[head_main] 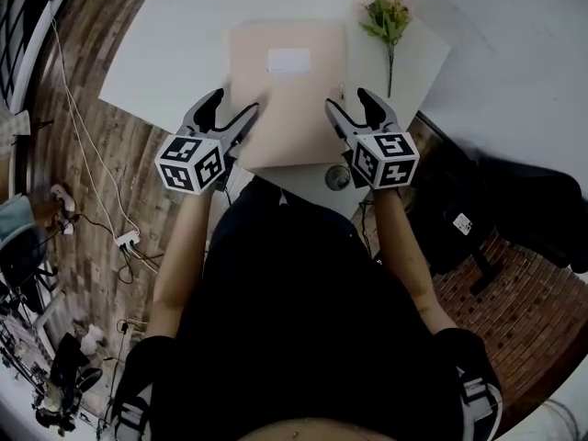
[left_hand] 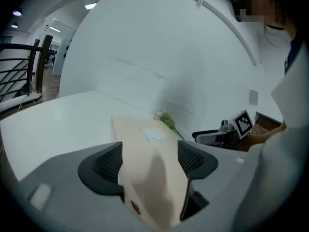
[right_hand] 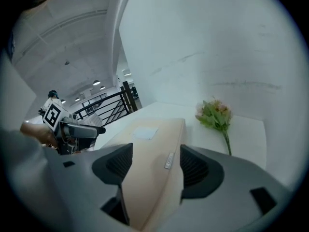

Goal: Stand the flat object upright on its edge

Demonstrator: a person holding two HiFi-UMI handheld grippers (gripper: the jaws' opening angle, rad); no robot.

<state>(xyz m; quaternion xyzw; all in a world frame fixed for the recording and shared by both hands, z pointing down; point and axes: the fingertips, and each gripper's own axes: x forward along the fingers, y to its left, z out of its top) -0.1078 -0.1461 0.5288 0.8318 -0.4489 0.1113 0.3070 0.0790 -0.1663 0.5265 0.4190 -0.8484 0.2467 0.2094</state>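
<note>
Left jaws [head_main: 235,101] stand released, parted around the near left corner of the flat beige object [head_main: 287,90]. In the left gripper view the object [left_hand: 145,139] fills the gap between the ribbed pads [left_hand: 104,166], and no firm pinch shows. Right jaws [head_main: 347,99] are likewise released, straddling the object's near right corner. In the right gripper view its thick side edge [right_hand: 169,161] runs close along the right pad [right_hand: 195,168].

The object lies broad face up on the white bench [head_main: 184,35], not on its edge, with a white label [head_main: 288,61] toward its far end. Just right of the object lies a small sprig of flowers [head_main: 388,16], stem pointing toward the person. Left of the object and beyond the bench's edge, cables trail across the wood floor [head_main: 83,136].
</note>
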